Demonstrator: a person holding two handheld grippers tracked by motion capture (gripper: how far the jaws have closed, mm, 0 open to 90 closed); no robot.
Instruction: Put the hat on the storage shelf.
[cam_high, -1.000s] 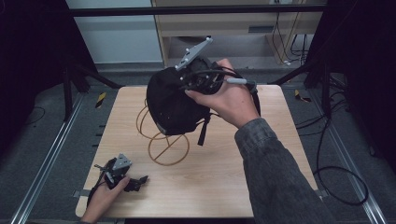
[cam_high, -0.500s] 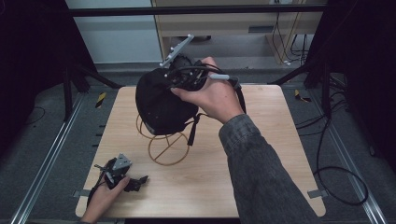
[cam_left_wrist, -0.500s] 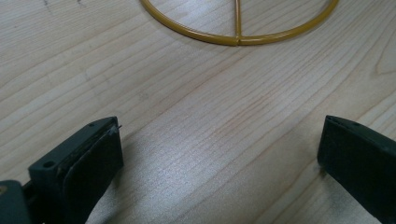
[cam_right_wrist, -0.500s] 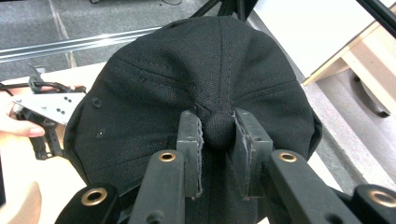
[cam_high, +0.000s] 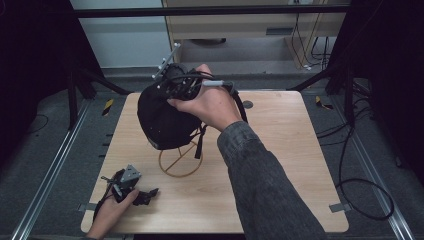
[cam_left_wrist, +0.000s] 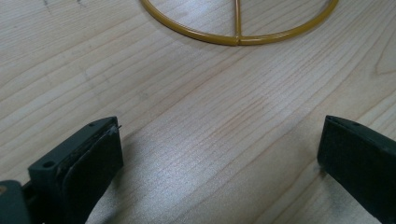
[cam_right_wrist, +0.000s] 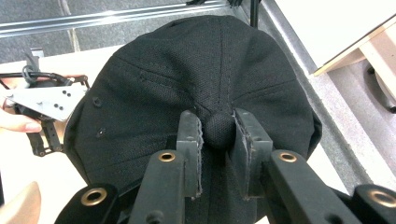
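Right gripper (cam_right_wrist: 219, 128) clenched on the black cap (cam_right_wrist: 196, 79), by its top button, frame centre. Under it, apparently, the wire stand (cam_high: 180, 160). Left gripper (cam_left_wrist: 219, 154) released, lower left.

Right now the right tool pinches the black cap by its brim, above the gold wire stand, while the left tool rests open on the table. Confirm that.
Not by the brim. The right gripper view shows the right tool shut on the black cap at its top button. The rest holds: the cap hangs above the gold wire stand, and the left tool rests open on the table.
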